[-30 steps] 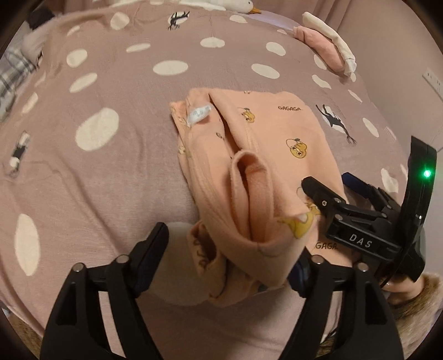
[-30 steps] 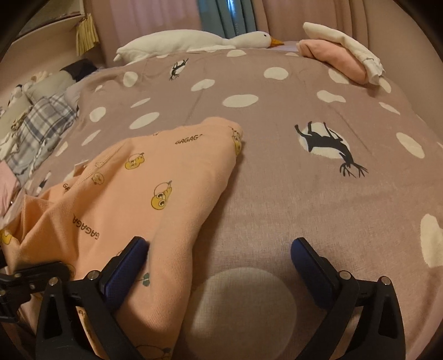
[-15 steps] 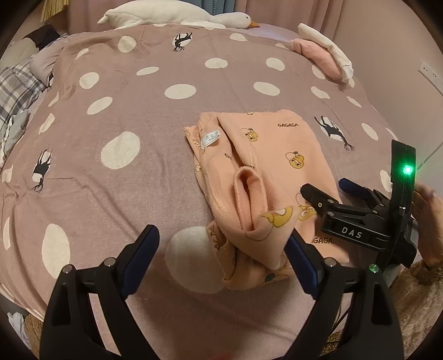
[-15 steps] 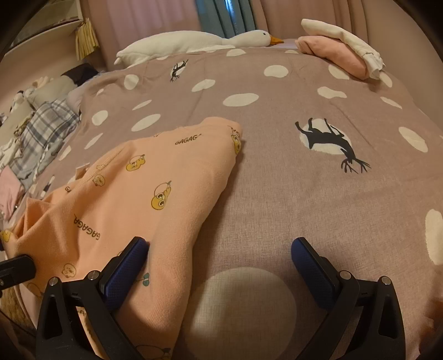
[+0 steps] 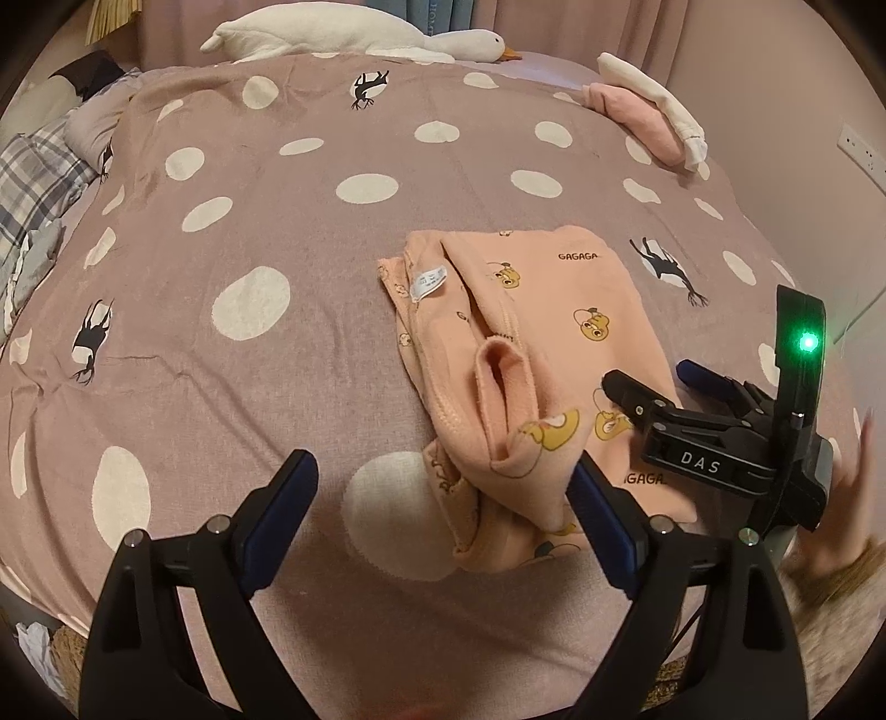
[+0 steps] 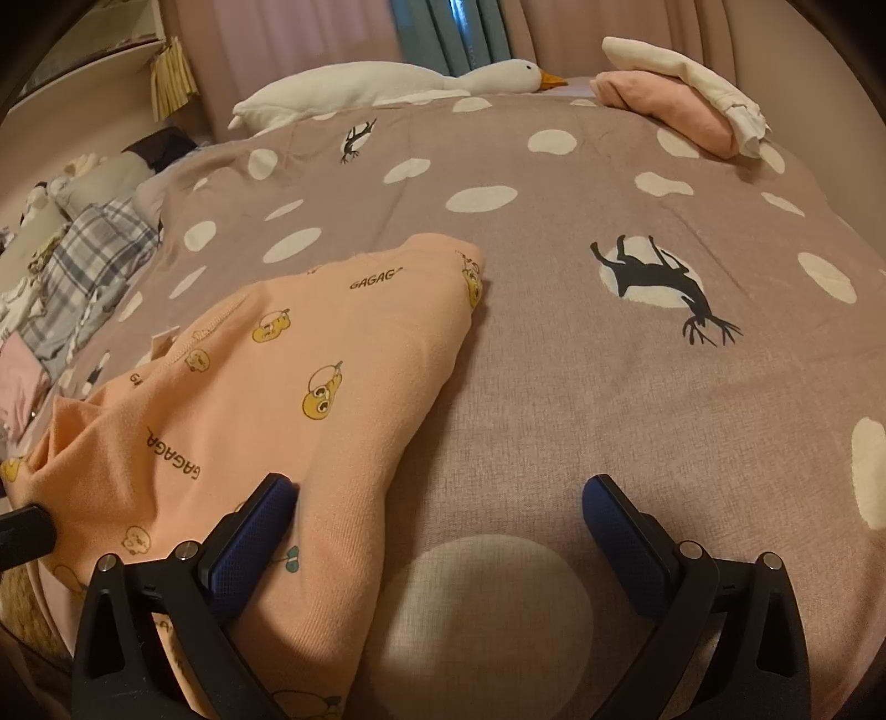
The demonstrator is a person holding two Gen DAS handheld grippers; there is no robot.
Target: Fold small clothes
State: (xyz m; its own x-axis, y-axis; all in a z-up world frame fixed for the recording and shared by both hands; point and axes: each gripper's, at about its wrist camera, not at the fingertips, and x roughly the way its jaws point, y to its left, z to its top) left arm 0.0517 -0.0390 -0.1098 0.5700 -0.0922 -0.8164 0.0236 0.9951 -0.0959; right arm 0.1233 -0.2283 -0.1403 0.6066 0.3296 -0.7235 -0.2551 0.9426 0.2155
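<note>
Bedspread [image 5: 310, 343]: one, mauve with white spots and black deer prints, covering nearly all of both views.

Goose plush [image 5: 354, 39]: one, white, lying along the far edge of the bed, beak to the right.

Plaid cloth [image 6: 94, 260]: crumpled heap at the left edge of the bed.

Peach garment [image 5: 531, 354]: one, printed with yellow cartoon figures and "GAGAGA" lettering. Lies on the bedspread right of centre, partly folded. Long axis runs from the near edge of the bed toward the far side, leaning slightly left as it recedes in the left wrist view. White label sits at the far left corner; a cuffed opening gapes upward mid-length; the near end is bunched.

Folded pile [image 5: 648, 116]: two pieces, pink below, white on top, at the far right corner, well apart from the peach garment.

Left gripper [image 5: 443, 515]: jaws have just been opening and stand wide apart. The bunched near end of the garment lies between the fingers; whether the right pad touches it I cannot tell.

Right gripper [image 6: 437, 520]: jaws wide apart, holding nothing; left pad against the garment's near right edge, right pad over bare bedspread.
</note>
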